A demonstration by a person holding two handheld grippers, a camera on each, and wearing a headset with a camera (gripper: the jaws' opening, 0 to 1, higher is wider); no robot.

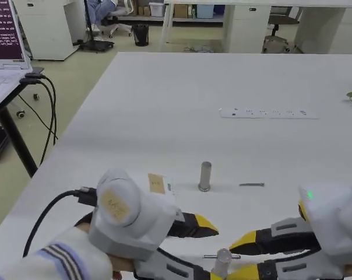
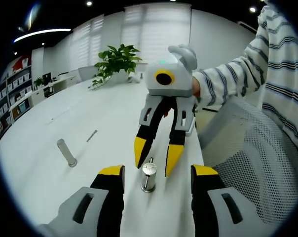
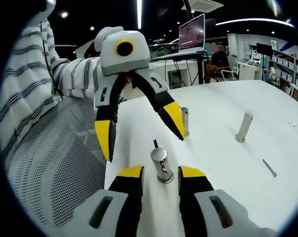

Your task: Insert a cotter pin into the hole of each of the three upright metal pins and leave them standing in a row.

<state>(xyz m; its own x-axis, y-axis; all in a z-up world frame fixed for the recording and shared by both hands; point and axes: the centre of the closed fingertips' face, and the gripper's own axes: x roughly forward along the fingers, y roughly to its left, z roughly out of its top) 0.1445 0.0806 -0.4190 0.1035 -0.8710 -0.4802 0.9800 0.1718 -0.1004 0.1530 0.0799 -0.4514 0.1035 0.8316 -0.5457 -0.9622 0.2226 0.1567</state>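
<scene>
I took the near pin (image 1: pixel 222 263) as my mark. It stood upright on the white table (image 1: pixel 164 99), close to the edge nearest me. A thin cotter pin (image 1: pixel 210 255) crossed it just below the top, sticking out to either side.

The left tongs (image 2: pixel 157 170) were spread wide. In the left gripper view the near pin stood between their two jaws, touching neither.

The right tongs (image 3: pixel 161 170) faced the left tongs from across the near pin and were also spread. Their yellow tips sat one on each side of the pin's top, close to it. I could not tell whether either tip touched the metal. Neither pair of tongs was pinching anything.

A second pin (image 3: pixel 184 121) stood upright a little beyond the near pin in the right gripper view, partly behind one jaw of the left tongs. A third pin (image 1: pixel 205 176) stood upright further in on the table, well apart from the near pin. A loose cotter pin (image 1: pixel 252 185) lay flat beside that third pin, clear of both tongs.

Far beyond the near pin, towards the far side of the table, lay a white power strip (image 1: pixel 269 113).
</scene>
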